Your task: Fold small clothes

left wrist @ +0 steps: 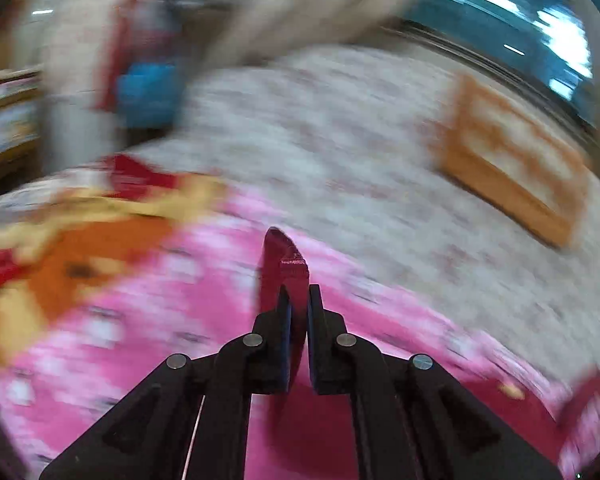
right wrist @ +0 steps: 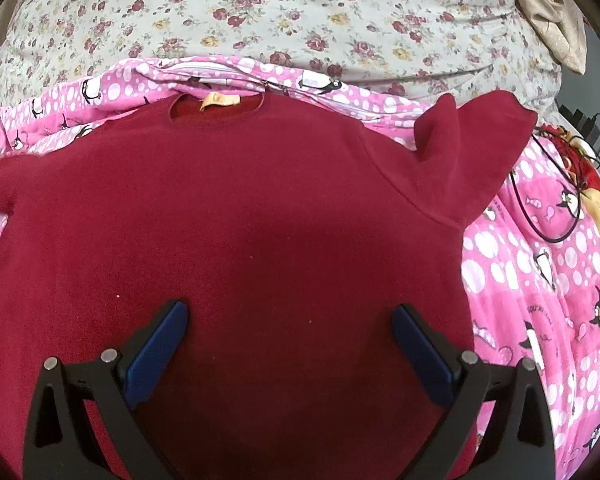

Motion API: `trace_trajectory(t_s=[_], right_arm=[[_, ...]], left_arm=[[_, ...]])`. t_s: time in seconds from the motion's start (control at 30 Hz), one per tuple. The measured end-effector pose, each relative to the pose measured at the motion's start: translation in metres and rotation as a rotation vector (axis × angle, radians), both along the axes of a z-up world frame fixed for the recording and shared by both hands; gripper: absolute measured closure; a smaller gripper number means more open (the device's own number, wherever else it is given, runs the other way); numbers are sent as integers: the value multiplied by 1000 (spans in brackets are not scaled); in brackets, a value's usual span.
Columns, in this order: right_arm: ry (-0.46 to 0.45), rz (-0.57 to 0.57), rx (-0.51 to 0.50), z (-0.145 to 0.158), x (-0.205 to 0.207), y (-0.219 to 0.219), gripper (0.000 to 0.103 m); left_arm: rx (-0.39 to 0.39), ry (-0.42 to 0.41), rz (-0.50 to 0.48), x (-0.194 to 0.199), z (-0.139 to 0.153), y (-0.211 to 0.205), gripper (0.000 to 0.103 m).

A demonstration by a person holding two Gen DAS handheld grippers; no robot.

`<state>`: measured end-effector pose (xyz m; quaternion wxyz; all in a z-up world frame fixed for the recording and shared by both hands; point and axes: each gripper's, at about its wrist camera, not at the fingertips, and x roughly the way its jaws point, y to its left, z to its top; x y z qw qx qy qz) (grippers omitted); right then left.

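A dark red fleece sweater lies spread flat on a pink penguin-print blanket, neck hole and tan label at the far side. Its right sleeve is bent up at the shoulder. My right gripper hovers over the sweater's body, open, nothing between its blue pads. In the blurred left wrist view my left gripper is shut on a fold of the red sweater, which sticks up past the fingertips above the pink blanket.
A floral bedsheet covers the bed beyond the blanket. An orange-framed cushion lies on it at the right. A red and yellow cartoon blanket sits at the left. Black cables trail over the blanket's right side.
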<state>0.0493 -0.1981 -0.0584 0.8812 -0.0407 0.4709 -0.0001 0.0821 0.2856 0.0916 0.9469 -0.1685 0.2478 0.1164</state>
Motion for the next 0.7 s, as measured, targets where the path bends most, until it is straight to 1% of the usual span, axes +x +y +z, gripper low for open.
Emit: trace_trajectory(t_s=[0.03,0.07,0.1,0.13,0.2,0.23,0.27,0.3,0.37,0.4,0.43,0.47,0.5,0.53,0.6,0.63,0.67,0.7], right_arm=[[6,2,7,1,0,-1,0],[17,7,18,2,0,-3,0],[26,8,32,3,0,-5,0],[32,5,48,5,0,-8,0],[14,-26,68,10,-1,-15,0],[1,-46,72,12,-2,-18,0],[-14,-65,80,15,-3,-23,0],[-32,-82,88,18,-4,-27,0],[-59,-112,95,22,-6,-36,0],[-69,-120,107,24,-7,-40,1],[-83,-125,123,26,-7,-43,1],[-103,-128,151,29,-7,-47,1],[-116,-127,175,32,-7,-49,2],[-139,-120,212,36,-7,-51,3],[-187,-93,302,43,-4,-52,3],[-199,-68,353,45,-2,-53,3],[-195,-23,443,44,5,-52,3],[-182,5,501,41,13,-52,4]], left_arm=[[-14,0,-85,7,-2,-29,103],[-46,12,-213,17,-8,-66,103],[-50,24,-294,22,-13,-97,103],[-33,20,-401,27,-19,-144,103],[-29,5,-567,31,-32,-208,103],[-27,1,-610,29,-37,-229,103],[-37,2,-678,31,-49,-257,103],[-51,21,-730,34,-64,-279,103],[-66,82,-771,39,-96,-303,103],[-73,138,-782,41,-113,-308,103],[-67,194,-785,43,-125,-311,101],[-44,283,-787,47,-141,-315,86],[-27,353,-795,48,-154,-317,74],[-25,372,-811,48,-160,-322,71],[26,348,-835,34,-155,-323,69],[16,348,-831,30,-151,-319,69],[-5,355,-821,28,-149,-314,69],[-29,365,-806,24,-147,-308,69]])
